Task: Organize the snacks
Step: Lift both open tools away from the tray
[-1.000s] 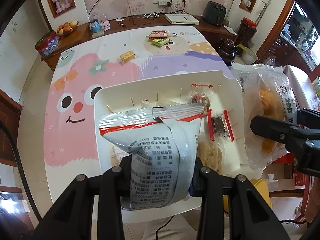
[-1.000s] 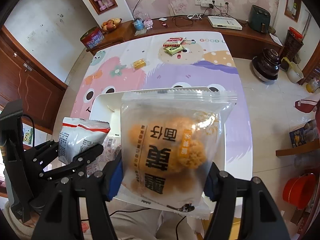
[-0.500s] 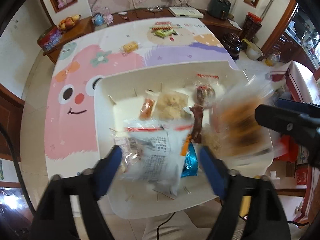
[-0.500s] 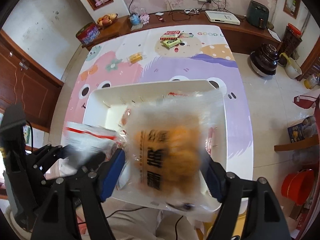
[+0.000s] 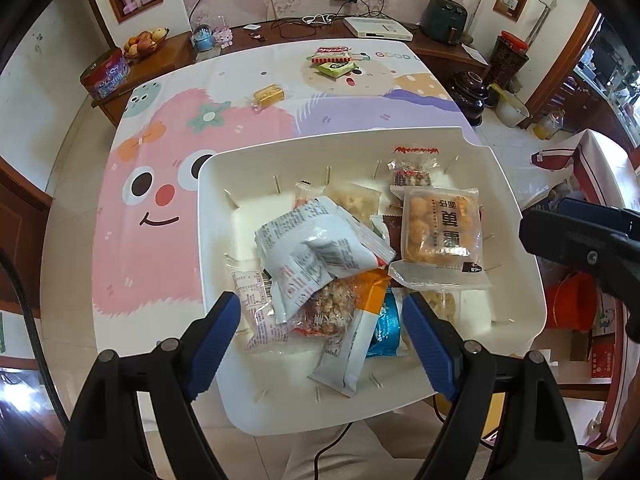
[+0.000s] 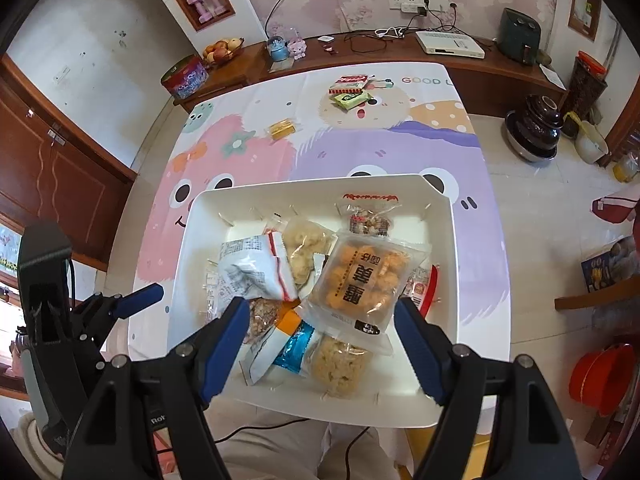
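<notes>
Atop snack pile inside white bin [image 5: 516, 240]: grey pack [image 5: 316, 252], crumpled, long axis slanting lower-left to upper-right, printed back up. Beside it orange-ball pack [image 5: 442, 232], flat, label facing up, long axis toward far wall. Left gripper [image 5: 324, 336] jaws just opened, wide, nothing between pads; right gripper [image 6: 320, 340] likewise. Three snacks on tablecloth [image 5: 168, 128] beyond bin: yellow [image 5: 270, 94], red [image 5: 332, 53], green [image 5: 336, 68].
</notes>
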Available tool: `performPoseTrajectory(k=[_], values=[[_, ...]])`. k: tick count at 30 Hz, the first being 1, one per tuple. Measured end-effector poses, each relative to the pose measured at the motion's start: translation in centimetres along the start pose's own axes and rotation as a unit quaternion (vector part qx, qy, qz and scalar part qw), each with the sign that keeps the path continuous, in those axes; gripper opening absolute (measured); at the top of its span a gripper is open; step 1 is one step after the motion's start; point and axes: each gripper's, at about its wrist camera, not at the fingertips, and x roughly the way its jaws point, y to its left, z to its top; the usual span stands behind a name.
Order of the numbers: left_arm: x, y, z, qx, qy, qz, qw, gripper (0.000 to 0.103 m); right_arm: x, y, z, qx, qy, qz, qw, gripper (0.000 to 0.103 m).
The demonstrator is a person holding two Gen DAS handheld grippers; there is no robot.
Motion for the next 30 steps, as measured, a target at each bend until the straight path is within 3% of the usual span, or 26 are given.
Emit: performPoseTrajectory(k=[16,30], values=[[0.3,0.4,0.6,-0.006,0.003,0.004,1.0000,0.082,0.3,0.6,0.4,-0.027,0.002,-0.015,1.000,0.076],[0.8,0.7,5.3,0.019,-0.004,0.014,0.9997,0.082,0.6,-1.1,3.3,0.001,-0.006,-0.009,1.000,0.076]])
